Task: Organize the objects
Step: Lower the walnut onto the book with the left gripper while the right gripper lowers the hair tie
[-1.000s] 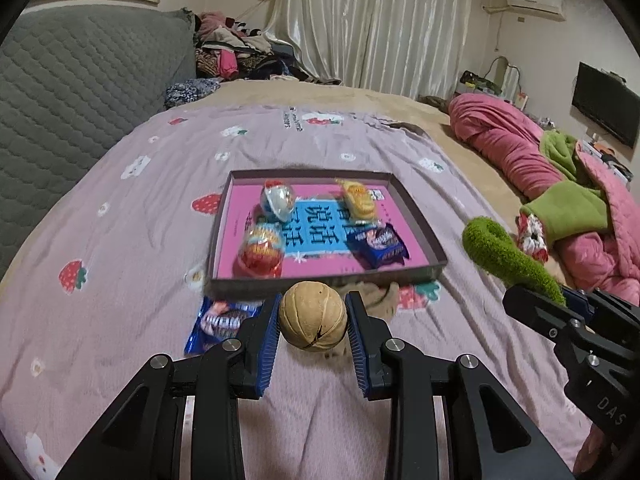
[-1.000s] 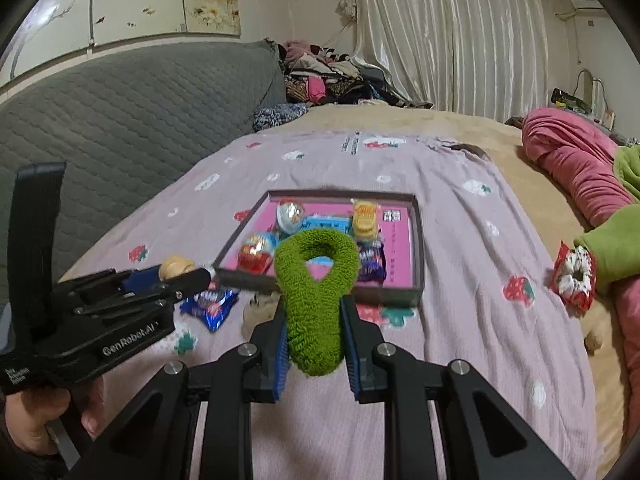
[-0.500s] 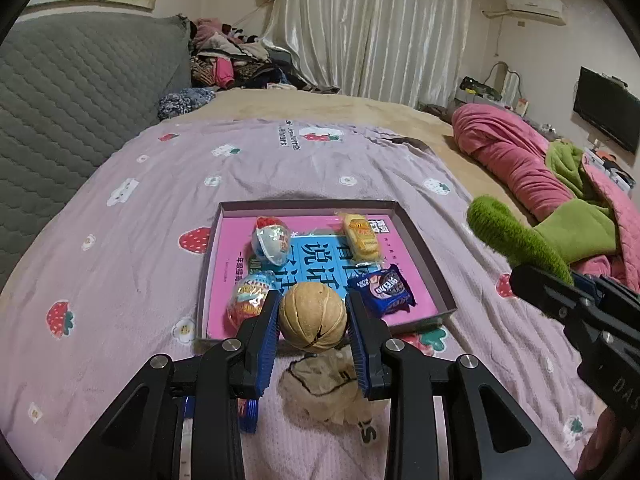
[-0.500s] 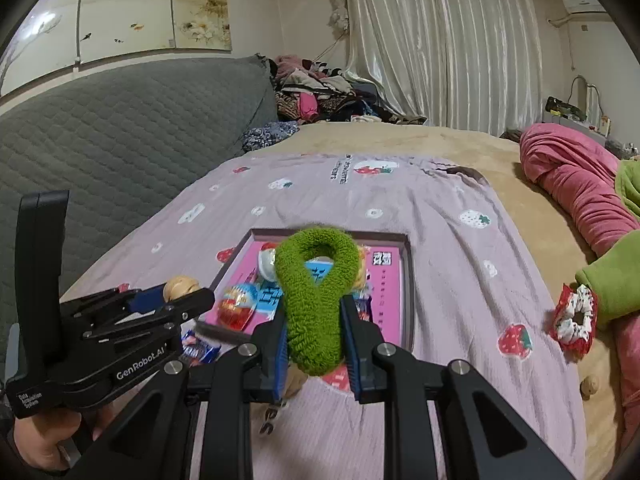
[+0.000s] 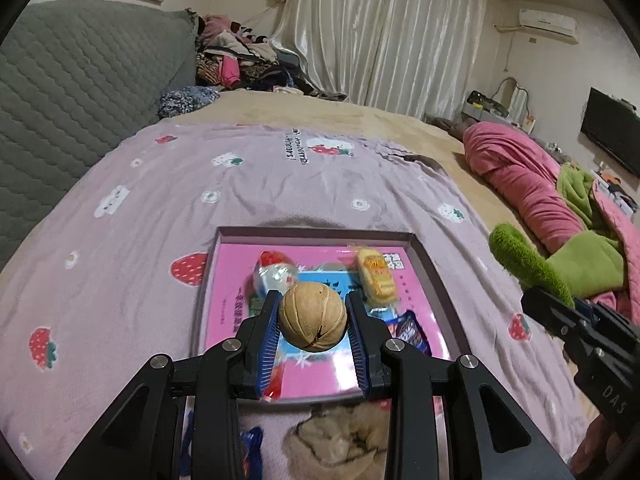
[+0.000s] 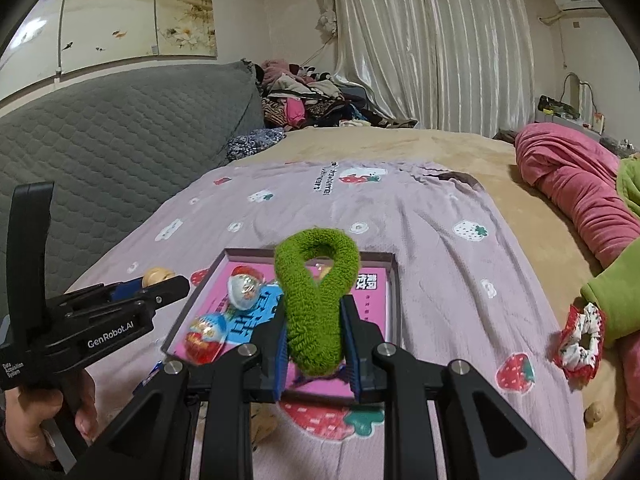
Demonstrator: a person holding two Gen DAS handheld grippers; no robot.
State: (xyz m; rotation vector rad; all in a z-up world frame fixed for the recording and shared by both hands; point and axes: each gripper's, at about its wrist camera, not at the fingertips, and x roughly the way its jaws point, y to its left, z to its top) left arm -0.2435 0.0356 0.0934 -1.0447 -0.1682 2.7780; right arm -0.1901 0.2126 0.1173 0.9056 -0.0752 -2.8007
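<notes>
We saw the left hand-held gripper point(image 5: 313, 322) clenched on a tan ball point(image 5: 313, 317), held above the near half of the tray point(image 5: 436, 276). The right hand-held gripper point(image 6: 313, 340) was clamped on the lower end of a green scrunchie point(image 6: 316, 300), whose loop stood up over the tray's near edge. Inside the tray lay two foil eggs point(image 6: 244, 290), a yellow packet point(image 5: 376, 276) toward its far right corner and a blue wrapper point(image 5: 412, 330) near its right wall. Just outside the tray's near edge we saw a beige scrunchie point(image 5: 340, 440) on the bed point(image 5: 120, 260). Well to the right of the tray lay a red-and-white scrunchie point(image 6: 580, 340)
</notes>
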